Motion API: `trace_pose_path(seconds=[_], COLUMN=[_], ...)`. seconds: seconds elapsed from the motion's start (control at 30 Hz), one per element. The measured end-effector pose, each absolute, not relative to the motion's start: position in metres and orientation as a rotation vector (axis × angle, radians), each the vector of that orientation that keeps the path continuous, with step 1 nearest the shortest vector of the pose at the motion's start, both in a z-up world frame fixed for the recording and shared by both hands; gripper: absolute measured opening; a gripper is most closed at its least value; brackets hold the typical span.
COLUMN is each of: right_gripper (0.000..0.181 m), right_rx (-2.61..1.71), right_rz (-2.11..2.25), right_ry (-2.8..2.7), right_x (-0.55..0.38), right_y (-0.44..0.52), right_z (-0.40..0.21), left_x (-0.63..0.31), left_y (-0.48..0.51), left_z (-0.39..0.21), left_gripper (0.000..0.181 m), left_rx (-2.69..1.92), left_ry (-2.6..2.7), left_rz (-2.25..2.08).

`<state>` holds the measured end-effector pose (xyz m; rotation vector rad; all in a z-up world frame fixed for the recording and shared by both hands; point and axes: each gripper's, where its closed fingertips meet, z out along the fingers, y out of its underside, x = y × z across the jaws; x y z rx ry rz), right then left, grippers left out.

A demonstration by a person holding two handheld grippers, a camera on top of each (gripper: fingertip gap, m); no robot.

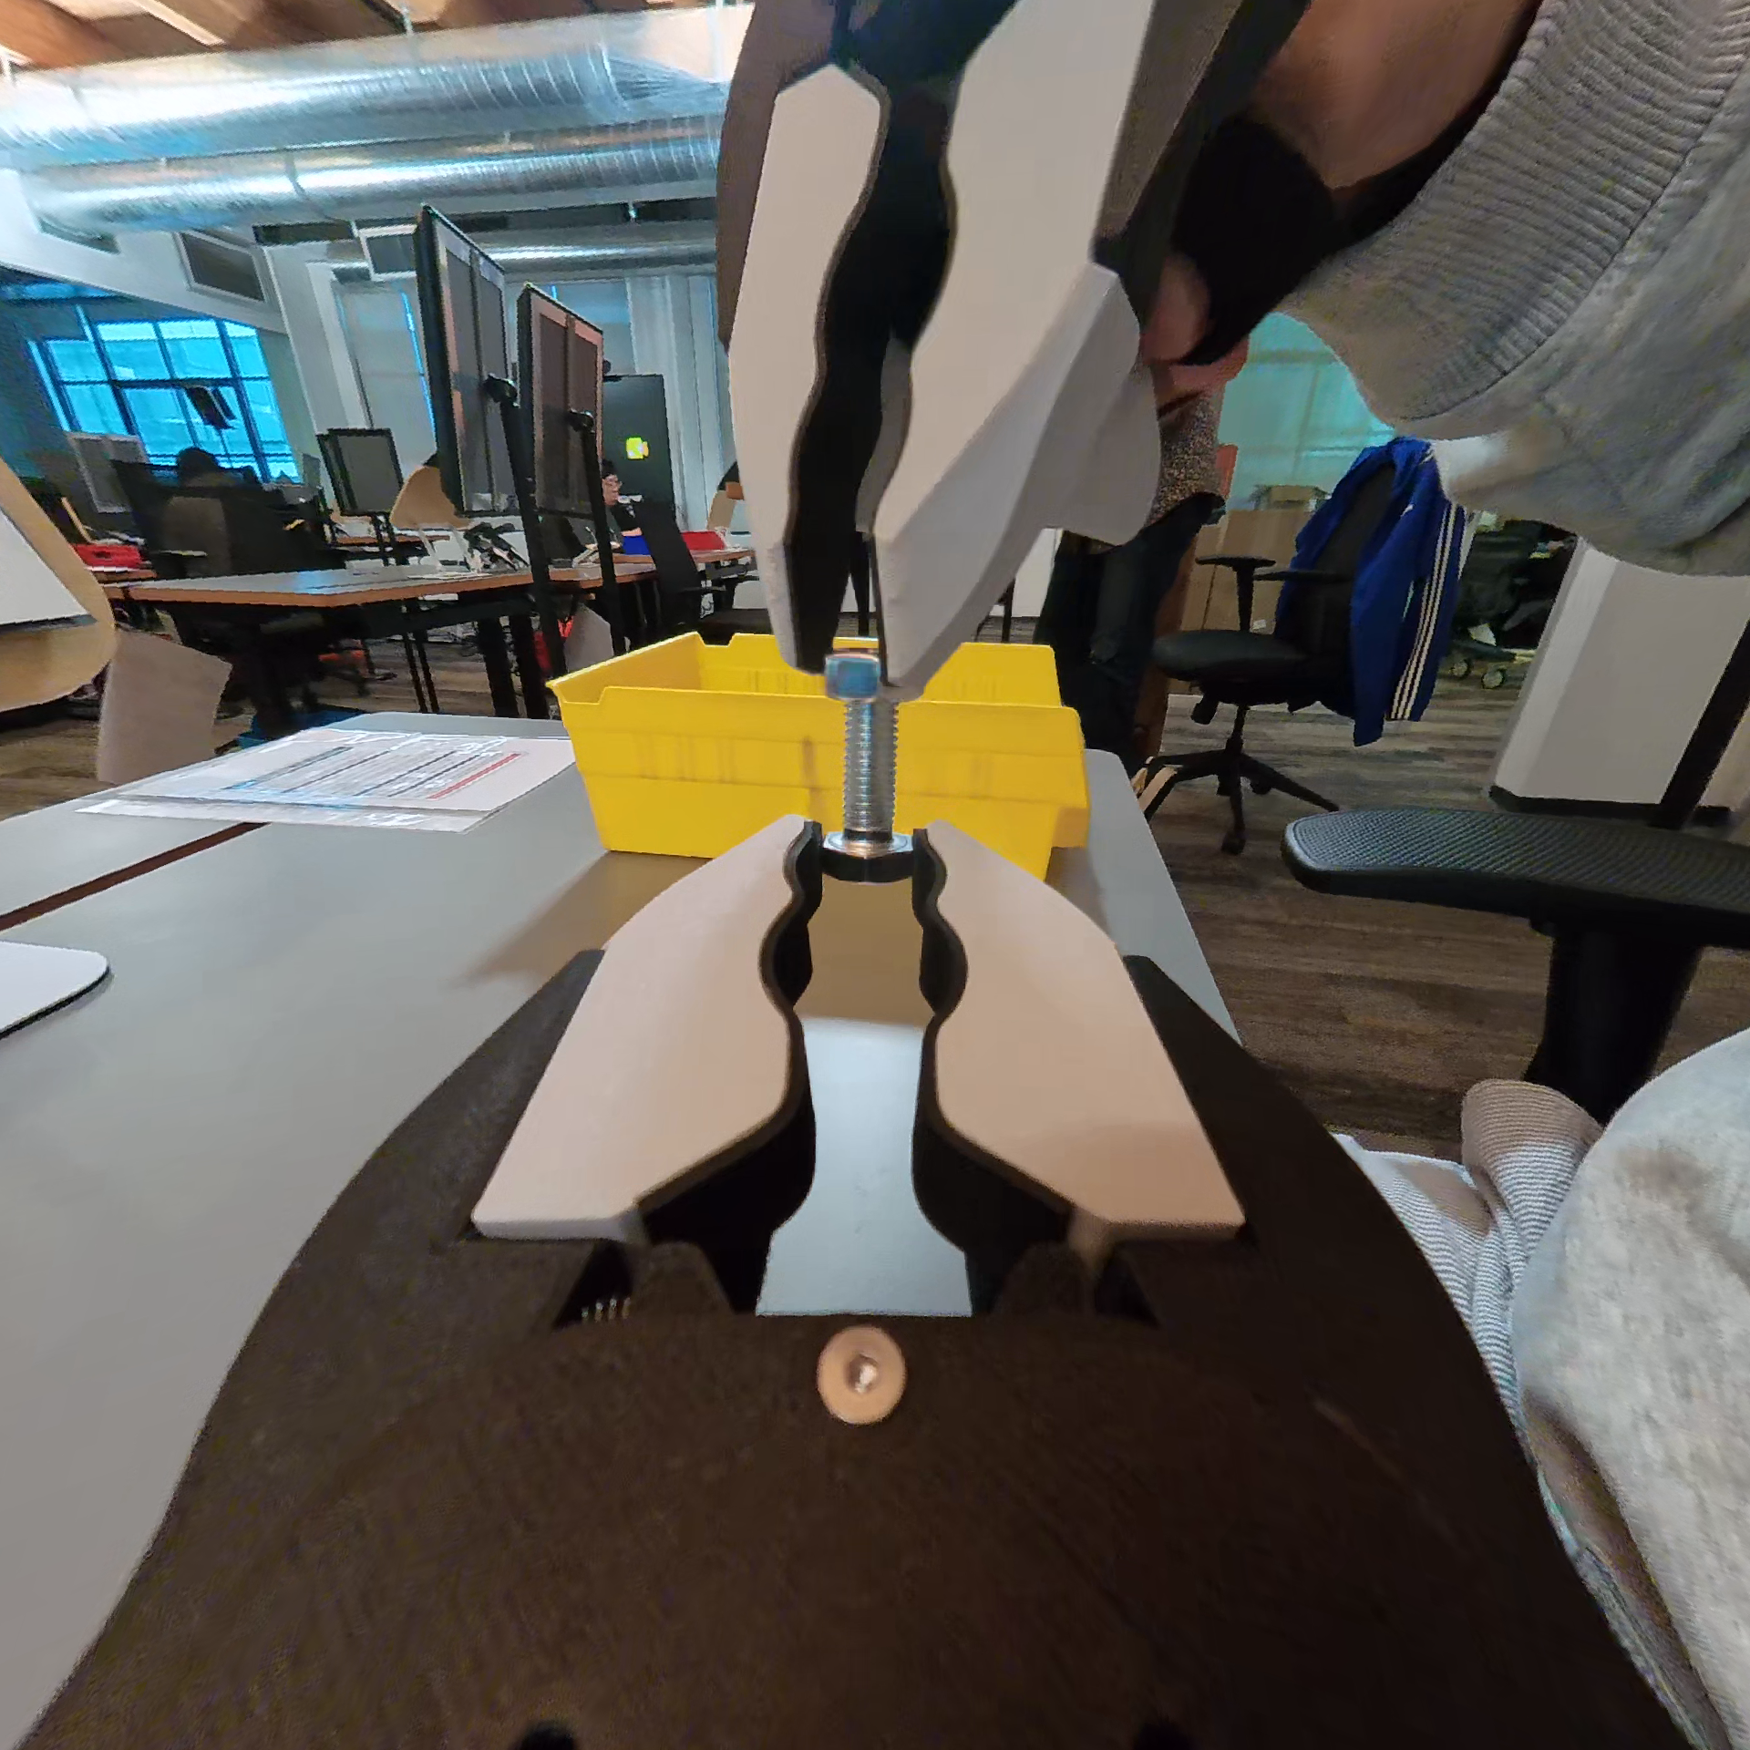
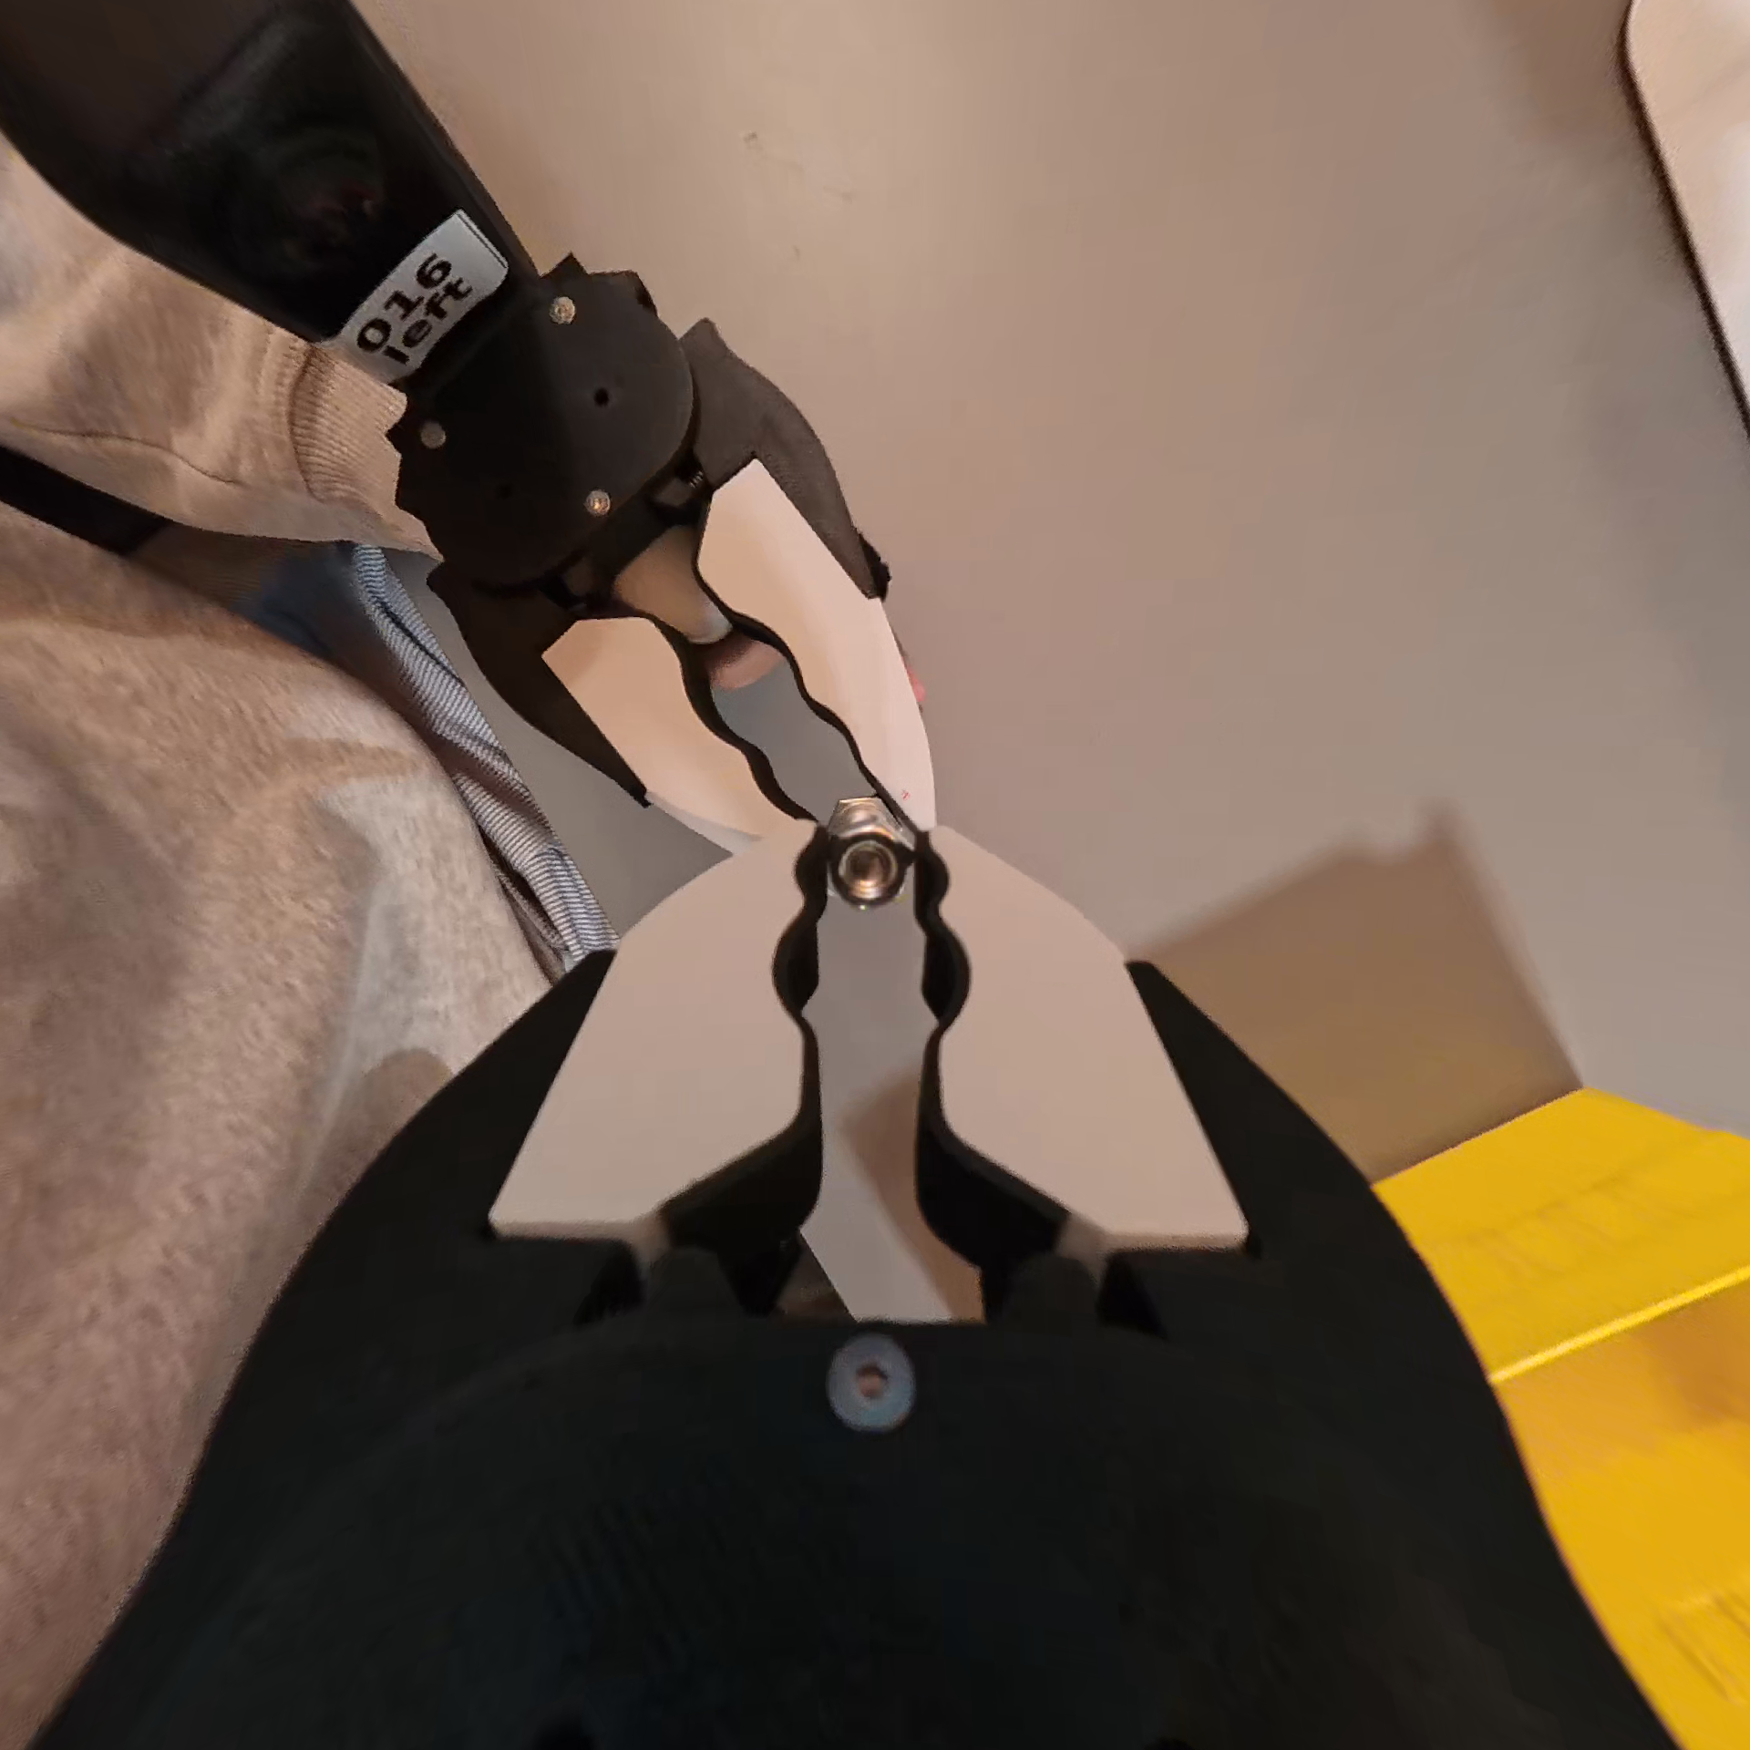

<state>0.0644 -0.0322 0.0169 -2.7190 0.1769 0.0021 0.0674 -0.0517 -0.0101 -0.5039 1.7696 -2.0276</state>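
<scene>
A yellow bin (image 1: pixel 720 748) stands on the grey table (image 1: pixel 284 994) just behind both tools, with a printed sheet (image 1: pixel 331 776) off to the left. The left gripper (image 1: pixel 866 848) pinches the head of a threaded bolt (image 1: pixel 866 758) between its fingertips, while the right gripper (image 1: pixel 852 663), reaching down from above, pinches the nut (image 1: pixel 849 677) at the bolt's upper end. The bolt stands upright above the table, its long axis vertical, head down.

The left gripper (image 1: pixel 864 848) and the right gripper (image 2: pixel 866 866) share one build: matte black printed bodies, pale grey fingers (image 1: pixel 663 1042) with wavy black inner edges, one silver screw (image 1: pixel 860 1373) centred. The person wears a grey ribbed-cuff sweater (image 1: pixel 1562 284) over striped fabric.
</scene>
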Motion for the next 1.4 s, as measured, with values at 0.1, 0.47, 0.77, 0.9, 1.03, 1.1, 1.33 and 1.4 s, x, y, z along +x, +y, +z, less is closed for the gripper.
trace_pose_path(seconds=[0.1, 0.47, 0.77, 0.9, 1.03, 1.1, 1.33, 1.4], right_gripper=[0.017, 0.027, 0.024, 0.018, 0.018, 0.018, 0.031, 0.034], right_rx=[-2.74, -2.7, -2.721, -2.747, -2.768, -2.772, -2.717, -2.688], right_rz=[0.001, -0.113, -0.064, -0.078, -0.14, -0.154, -0.159, -0.18], right_ry=[0.12, -0.065, 0.195, 0.105, -0.084, -0.124, -0.06, -0.032], right_x=[0.064, 0.062, 0.068, 0.065, 0.062, 0.061, 0.061, 0.061], right_y=[-0.034, -0.026, -0.033, -0.033, -0.033, -0.033, -0.03, -0.029], right_z=[0.016, 0.023, 0.016, 0.015, 0.016, 0.017, 0.023, 0.024], left_x=[0.067, 0.068, 0.07, 0.07, 0.067, 0.066, 0.068, 0.069], left_y=[-0.053, -0.05, -0.047, -0.048, -0.05, -0.051, -0.048, -0.048], left_z=[-0.011, -0.008, -0.007, -0.008, -0.008, -0.007, -0.006, -0.006], left_gripper=[0.018, 0.018, 0.018, 0.018, 0.018, 0.018, 0.018, 0.018], left_rx=[-0.509, -0.532, -0.53, -0.532, -0.521, -0.519, -0.544, -0.548], left_ry=[1.781, 1.754, 1.729, 1.742, 1.753, 1.755, 1.745, 1.741], left_rz=[-2.033, -2.077, -2.019, -2.029, -2.063, -2.091, -2.095, -2.088])
